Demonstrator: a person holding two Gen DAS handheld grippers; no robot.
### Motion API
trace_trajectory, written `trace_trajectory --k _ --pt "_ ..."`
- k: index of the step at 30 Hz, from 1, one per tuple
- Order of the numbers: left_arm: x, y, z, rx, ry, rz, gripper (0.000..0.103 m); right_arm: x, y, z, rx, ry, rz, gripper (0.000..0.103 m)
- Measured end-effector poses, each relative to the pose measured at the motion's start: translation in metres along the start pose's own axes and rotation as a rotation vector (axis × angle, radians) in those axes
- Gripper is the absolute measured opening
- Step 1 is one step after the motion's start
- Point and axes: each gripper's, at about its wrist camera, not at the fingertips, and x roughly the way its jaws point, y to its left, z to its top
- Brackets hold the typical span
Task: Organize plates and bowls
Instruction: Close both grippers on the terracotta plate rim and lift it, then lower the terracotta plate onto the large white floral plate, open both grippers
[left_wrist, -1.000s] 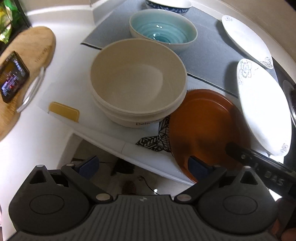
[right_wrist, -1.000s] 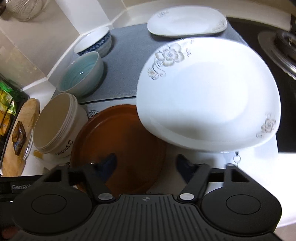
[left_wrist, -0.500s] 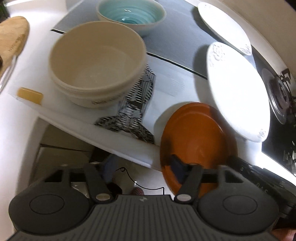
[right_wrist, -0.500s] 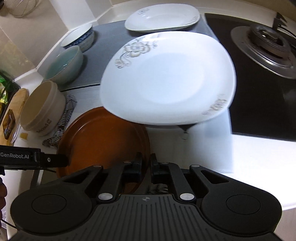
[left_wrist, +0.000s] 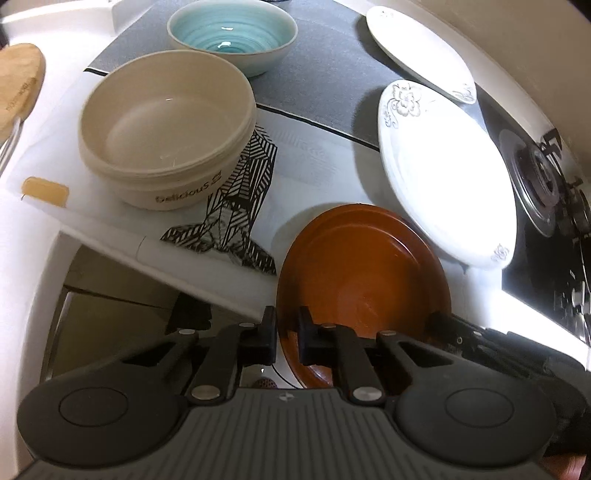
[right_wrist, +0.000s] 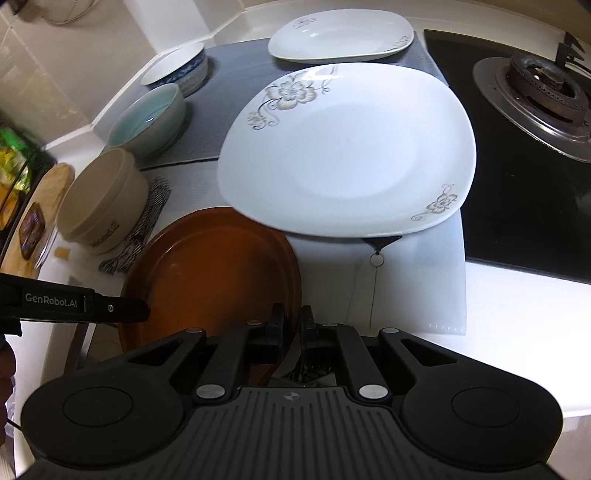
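Both grippers point steeply down at the counter edge, one at each side of the brown plate (left_wrist: 364, 273). The left gripper (left_wrist: 287, 334) is clamped on the plate's near-left rim, its pads pressed to either face. The right gripper (right_wrist: 292, 330) is pinched on the plate's right rim (its side arm, seen from the left camera, reaches in at the plate's far right). From the right camera, the left tool's arm reads "GenRobot.AI".

Ahead and to the left of the left gripper stands a beige bowl (left_wrist: 168, 133) with "Delicious" printed on its wall, resting on a white mat (left_wrist: 306, 162) with a black striped pattern. Beyond it sits a teal bowl (left_wrist: 232, 31) on a grey mat (left_wrist: 332, 85). Farther off, from the right camera, is a blue-patterned bowl (right_wrist: 176, 68).

Ahead of the right gripper a large white flowered plate (right_wrist: 347, 151) overlaps the brown plate's far edge; a second white plate (right_wrist: 340, 35) lies beyond. At far right is a black stovetop with a gas burner (right_wrist: 539, 86). The counter is white, the wall tiled.
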Motion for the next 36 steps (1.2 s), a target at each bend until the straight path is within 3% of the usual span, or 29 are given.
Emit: trace_trajectory --k 8,13,20,23,36 --pt "-0.035 -0.003 -0.004 0.034 -0.049 -0.027 0.011 -0.035 0.013 0.001 -0.075 -0.059 0.019 0.009" --pt "-0.040 -0.017 0.016 0.082 -0.085 -0.089 0.011 -0.055 0.008 0.014 -0.062 -0.133 -0.019 0.009" --pt "-0.019 -0.052 0.060 0.195 -0.085 -0.188 0.011 -0.063 -0.010 0.036 -0.012 -0.202 -0.169 0.009" --pt "-0.004 -0.069 0.075 0.230 -0.080 -0.194 0.011 -0.059 -0.020 0.045 -0.013 -0.216 -0.218 0.009" --pt "0.061 -0.103 0.120 0.149 -0.029 -0.128 0.011 -0.002 -0.074 0.097 -0.103 -0.131 -0.197 0.009"
